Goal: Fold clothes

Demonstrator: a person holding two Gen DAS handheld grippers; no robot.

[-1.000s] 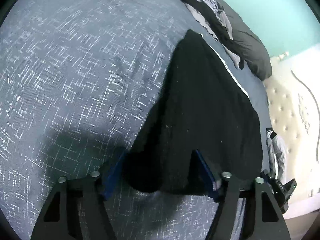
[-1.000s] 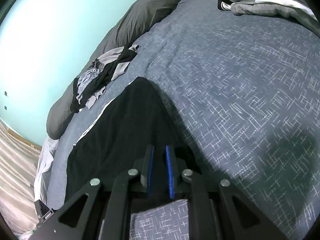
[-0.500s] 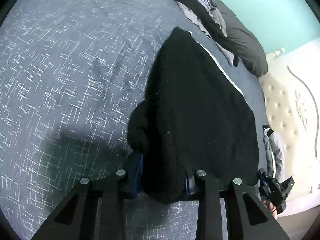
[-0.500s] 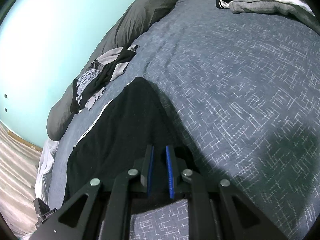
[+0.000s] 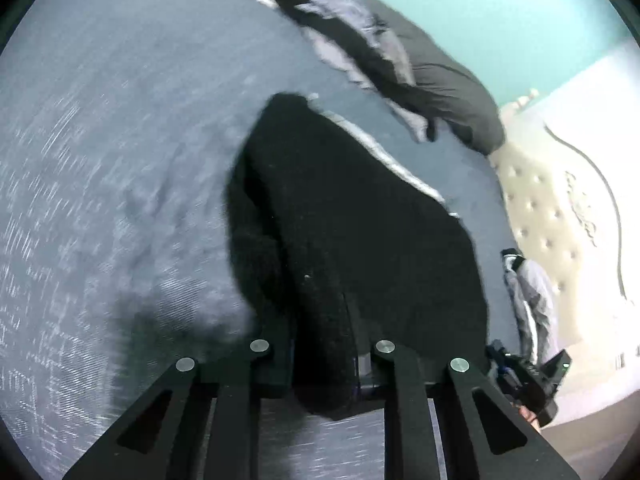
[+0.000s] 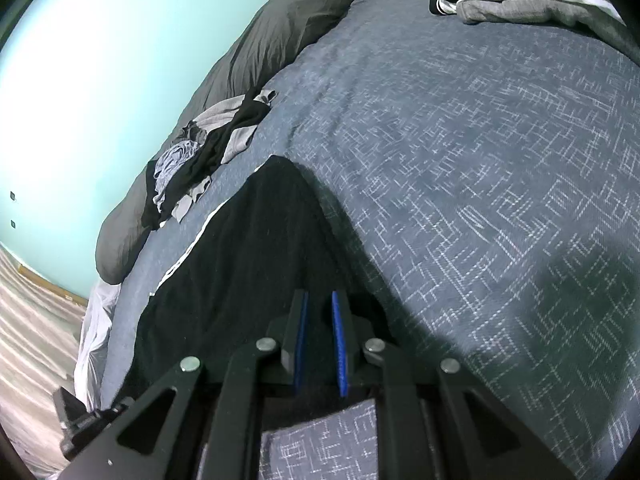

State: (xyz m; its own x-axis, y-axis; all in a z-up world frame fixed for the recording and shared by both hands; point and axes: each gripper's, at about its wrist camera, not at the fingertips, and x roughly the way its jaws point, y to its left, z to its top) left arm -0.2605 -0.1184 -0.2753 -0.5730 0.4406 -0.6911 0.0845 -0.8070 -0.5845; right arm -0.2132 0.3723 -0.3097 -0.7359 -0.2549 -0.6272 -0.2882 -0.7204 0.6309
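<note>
Just closed in on the near corner of the black garment (image 5: 360, 240), left gripper (image 5: 324, 356) fingers now clamped on bunched cloth and lifting it off the bed (image 5: 100, 160). Right gripper (image 6: 320, 344) fingers pinched on the other near corner. Fold barely begun; beyond, unfolded clothes pile (image 6: 208, 156) waiting.

The black garment (image 5: 360, 240) is matt, fuzzy knit cloth with a napped, slightly pilled face. The bedspread (image 6: 460, 160) is woven blue-grey cloth, matt, with a rough crosshatch weave. The dark grey pillow (image 6: 272, 44) on the far side is smooth, soft cloth. The right gripper (image 6: 320, 344) is matt black plastic with dull metal rivets and blue rubbery pads (image 6: 339, 352). The headboard (image 5: 552, 216) is tufted, buttoned upholstery.
</note>
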